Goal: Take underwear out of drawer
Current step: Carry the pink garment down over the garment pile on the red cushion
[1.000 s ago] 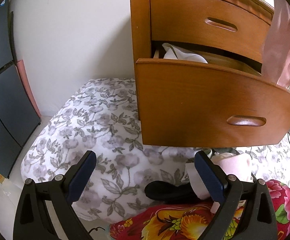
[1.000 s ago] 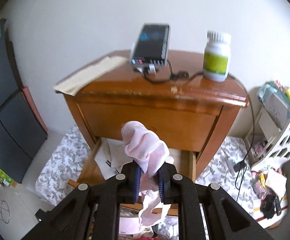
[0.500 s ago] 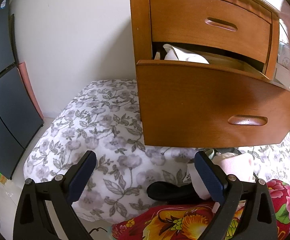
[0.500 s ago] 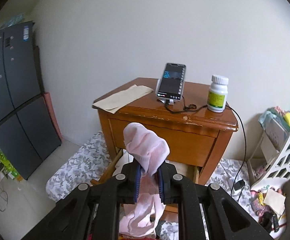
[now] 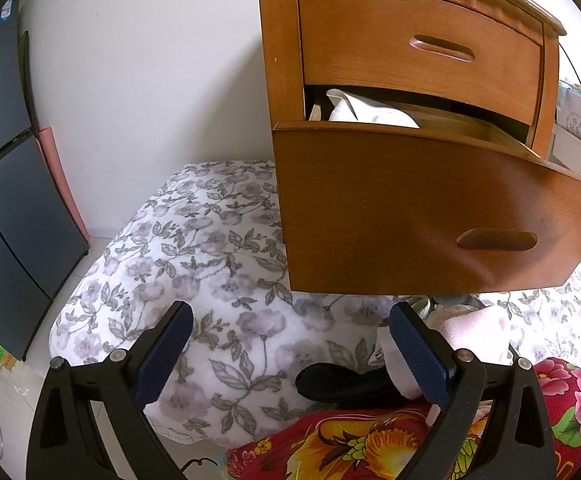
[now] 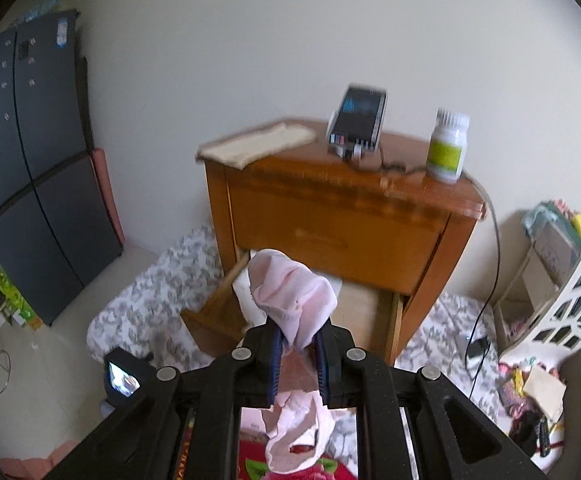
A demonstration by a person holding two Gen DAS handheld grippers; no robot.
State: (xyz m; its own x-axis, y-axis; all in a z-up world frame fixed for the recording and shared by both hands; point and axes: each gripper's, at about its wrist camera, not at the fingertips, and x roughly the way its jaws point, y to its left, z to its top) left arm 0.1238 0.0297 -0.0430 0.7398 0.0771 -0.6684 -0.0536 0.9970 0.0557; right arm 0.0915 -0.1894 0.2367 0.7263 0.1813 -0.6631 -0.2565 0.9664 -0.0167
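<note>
A bedroom in a home. Small brown wooden nightstand (image 6: 330,216) against a plain white wall (image 6: 250,40), lower drawer (image 5: 430,216) pulled out, clothes inside. On top: a phone (image 6: 358,118) on a stand, a white pill bottle (image 6: 448,146), a folded cloth (image 6: 258,146). Soft flowered quilt (image 5: 194,248) below, and a bright red flowered blanket (image 5: 370,448). Tall dark fridge (image 6: 30,160) at the left. White basket (image 6: 562,304) full of small things at the right.
</note>
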